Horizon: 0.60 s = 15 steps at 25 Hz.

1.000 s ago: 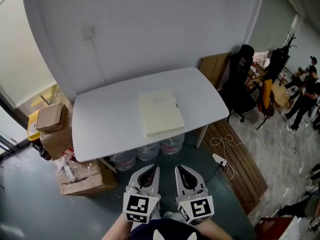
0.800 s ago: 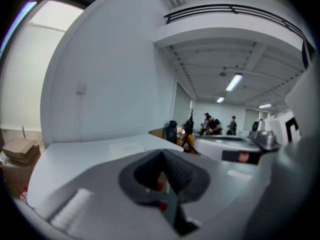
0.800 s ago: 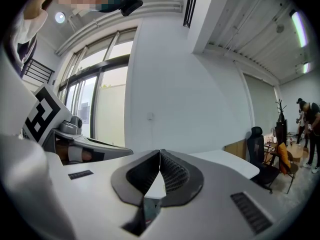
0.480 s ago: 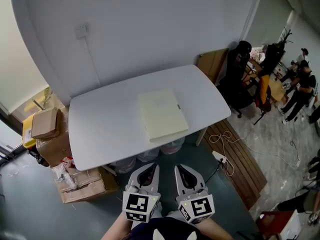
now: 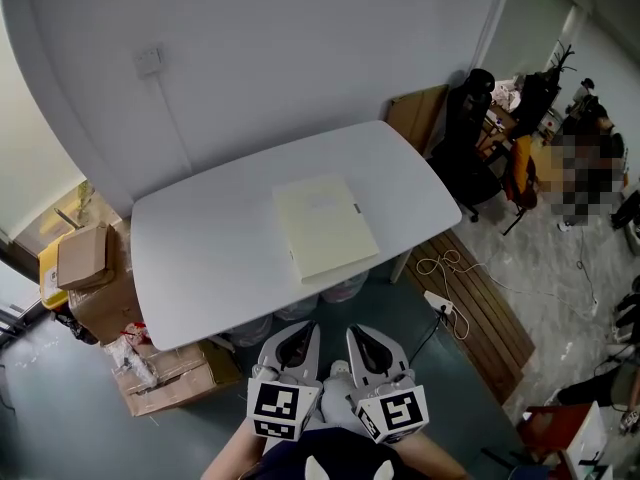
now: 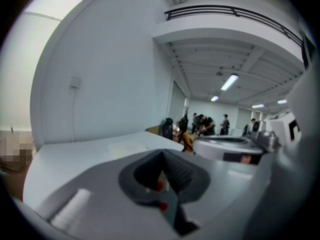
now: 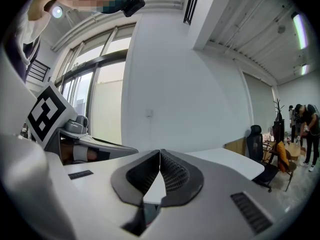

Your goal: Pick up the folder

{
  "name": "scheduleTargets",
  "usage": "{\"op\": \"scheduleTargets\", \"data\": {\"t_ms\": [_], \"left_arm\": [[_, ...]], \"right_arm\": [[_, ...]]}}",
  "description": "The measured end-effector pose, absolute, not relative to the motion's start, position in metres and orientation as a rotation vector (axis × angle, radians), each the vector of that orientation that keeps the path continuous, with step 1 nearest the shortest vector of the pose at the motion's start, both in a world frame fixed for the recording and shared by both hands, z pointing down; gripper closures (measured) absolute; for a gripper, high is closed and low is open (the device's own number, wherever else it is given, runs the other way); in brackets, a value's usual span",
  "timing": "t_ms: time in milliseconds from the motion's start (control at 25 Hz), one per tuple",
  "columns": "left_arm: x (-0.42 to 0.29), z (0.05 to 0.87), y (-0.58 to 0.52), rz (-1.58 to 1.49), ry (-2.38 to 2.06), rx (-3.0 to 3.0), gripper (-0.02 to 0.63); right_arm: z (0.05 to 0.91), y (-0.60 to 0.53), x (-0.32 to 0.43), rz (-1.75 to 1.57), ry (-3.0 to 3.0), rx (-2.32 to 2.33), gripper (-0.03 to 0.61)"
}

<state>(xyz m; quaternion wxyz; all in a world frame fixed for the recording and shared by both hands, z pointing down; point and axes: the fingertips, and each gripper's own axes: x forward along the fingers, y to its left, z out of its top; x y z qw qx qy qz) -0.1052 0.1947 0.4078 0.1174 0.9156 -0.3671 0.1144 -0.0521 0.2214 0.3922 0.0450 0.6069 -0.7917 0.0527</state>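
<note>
Near the front edge of the white, round-cornered table (image 5: pixel 190 258) lies the pale cream, flat rectangular folder (image 5: pixel 325 226). It is closed and flush on the tabletop, and its near edge is just beside the table's rim. Well short of it, low and close to the person's body, the left gripper (image 5: pixel 293 340) and the right gripper (image 5: pixel 366 340) hang side by side. Each has its jaws pressed together with nothing between them.

The main risk is reaching the folder with the jaws closed like this: they would shove it across the smooth top rather than take it. Because the folder lies flat, it offers no raised lip, so a jaw tip may skid over the cover or catch only the top leaf and flip it open. Dragging it towards the rim to free an edge could go too far, and the folder would then tip off onto the clear plastic bags (image 5: pixel 343 290) under the table. A pinch at one corner alone would probably let the thin folder sag, swing or slip out as it is lifted.
</note>
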Motion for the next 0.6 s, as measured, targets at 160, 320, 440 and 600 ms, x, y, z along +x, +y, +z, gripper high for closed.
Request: {"op": "scheduleTargets", "data": {"t_ms": [160, 320, 440, 600], "left_arm": [[-0.104, 0.407, 0.189, 0.328, -1.061, 2.680, 0.609], [-0.106, 0.410, 0.178, 0.340, -1.069, 2.676, 0.609], [-0.107, 0.412, 0.162, 0.341, -1.088, 2.661, 0.609], [-0.105, 0.415, 0.144, 0.342, -1.091, 2.640, 0.609]], "right_arm": [[0.391, 0.213, -0.052, 0.161, -2.411, 1.866, 0.569], [0.395, 0.199, -0.055, 0.160, -2.421, 1.850, 0.569], [0.396, 0.184, -0.055, 0.161, -2.428, 1.834, 0.569], [0.391, 0.166, -0.050, 0.151, -2.459, 1.818, 0.569]]}}
